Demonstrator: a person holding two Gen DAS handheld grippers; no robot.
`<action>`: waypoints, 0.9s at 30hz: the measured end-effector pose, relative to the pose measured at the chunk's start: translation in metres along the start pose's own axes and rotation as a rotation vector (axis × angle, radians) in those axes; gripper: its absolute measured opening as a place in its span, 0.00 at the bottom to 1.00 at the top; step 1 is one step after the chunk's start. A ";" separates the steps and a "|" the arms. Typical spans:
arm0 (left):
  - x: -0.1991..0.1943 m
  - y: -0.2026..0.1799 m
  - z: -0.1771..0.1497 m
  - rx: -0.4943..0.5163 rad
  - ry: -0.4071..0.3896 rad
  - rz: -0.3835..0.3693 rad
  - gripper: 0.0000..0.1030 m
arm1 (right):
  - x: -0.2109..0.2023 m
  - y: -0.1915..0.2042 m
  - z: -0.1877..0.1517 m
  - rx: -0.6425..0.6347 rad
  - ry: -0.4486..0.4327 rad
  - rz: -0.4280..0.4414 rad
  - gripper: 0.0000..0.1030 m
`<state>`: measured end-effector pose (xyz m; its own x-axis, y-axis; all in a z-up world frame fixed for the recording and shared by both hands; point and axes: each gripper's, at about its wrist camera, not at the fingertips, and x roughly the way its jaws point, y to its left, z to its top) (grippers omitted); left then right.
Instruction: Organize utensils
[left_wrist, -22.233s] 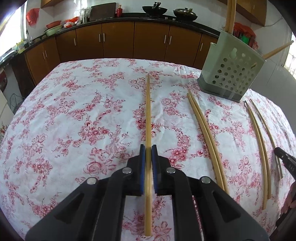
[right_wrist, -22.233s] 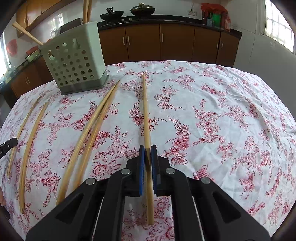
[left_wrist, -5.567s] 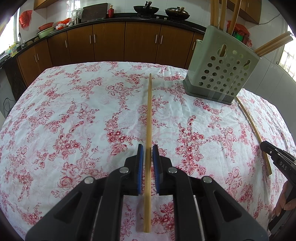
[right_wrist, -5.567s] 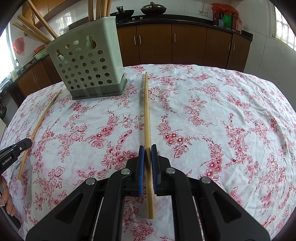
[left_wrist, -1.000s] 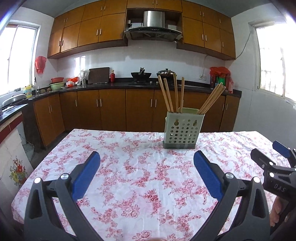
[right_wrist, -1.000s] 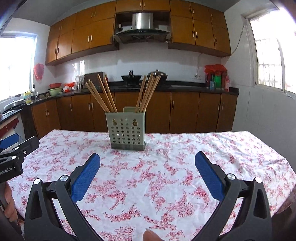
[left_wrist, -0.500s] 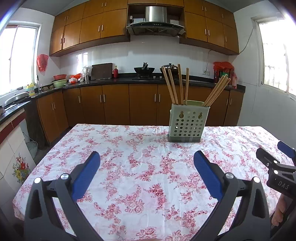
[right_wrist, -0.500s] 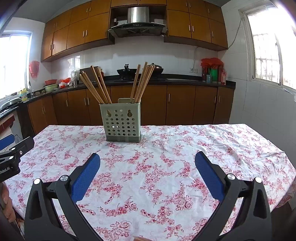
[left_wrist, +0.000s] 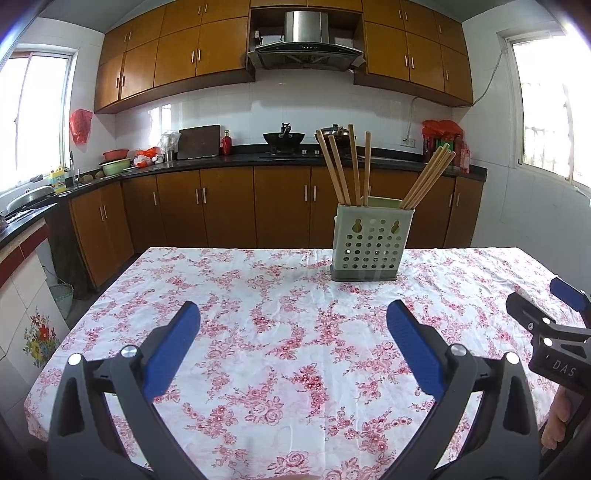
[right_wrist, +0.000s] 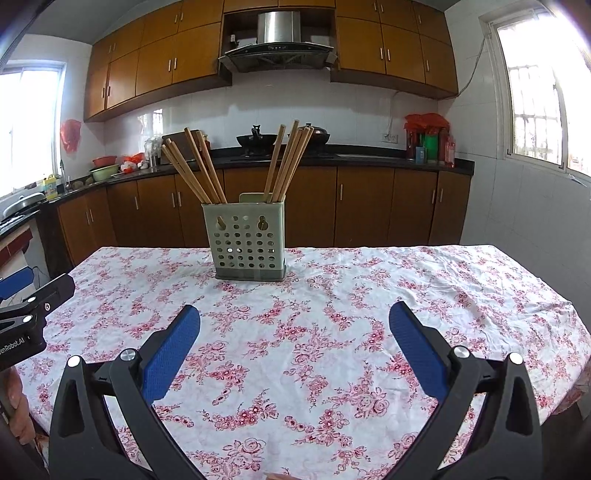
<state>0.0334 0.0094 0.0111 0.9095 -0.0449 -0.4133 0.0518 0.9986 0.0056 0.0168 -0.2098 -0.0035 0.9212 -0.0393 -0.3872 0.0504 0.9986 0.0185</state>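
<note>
Spreading wide, the blue pads (left_wrist: 173, 347) of the left gripper (left_wrist: 293, 317) grip nothing and hang above the floral tablecloth (left_wrist: 258, 332). The right gripper (right_wrist: 294, 317) shows the same in its own view: blue fingertips (right_wrist: 415, 343) far apart, nothing between them, only cloth below. Ahead of both pairs of fingers, past a bare stretch of cloth, stands the perforated grey-green utensil holder (right_wrist: 249, 243), upright near the table's far edge. Wooden chopsticks (right_wrist: 195, 170) stand in it in two leaning bunches, one at each end. From the left view the holder lies ahead and slightly right of the fingers; from the right view, ahead and slightly left. At the left view's right edge the other gripper's body bears the letters "DAS". At the right view's left edge the other gripper reads "enRobot.AI", its start cut off. Beyond the table run brown cabinets (left_wrist: 221, 206) and a dark counter (right_wrist: 369, 155) with a wok (right_wrist: 256, 139).
</note>
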 end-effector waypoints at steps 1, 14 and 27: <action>0.000 0.000 0.000 0.000 0.001 -0.001 0.96 | 0.000 0.000 0.000 -0.001 0.000 -0.001 0.98; 0.002 0.000 0.000 0.006 0.003 -0.004 0.96 | 0.000 0.000 0.000 0.001 0.003 0.001 0.98; 0.005 0.002 -0.002 0.006 0.009 -0.005 0.96 | 0.001 0.000 -0.003 0.008 0.009 0.007 0.98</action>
<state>0.0375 0.0110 0.0075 0.9054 -0.0497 -0.4217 0.0588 0.9982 0.0085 0.0167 -0.2094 -0.0071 0.9180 -0.0323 -0.3953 0.0474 0.9985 0.0285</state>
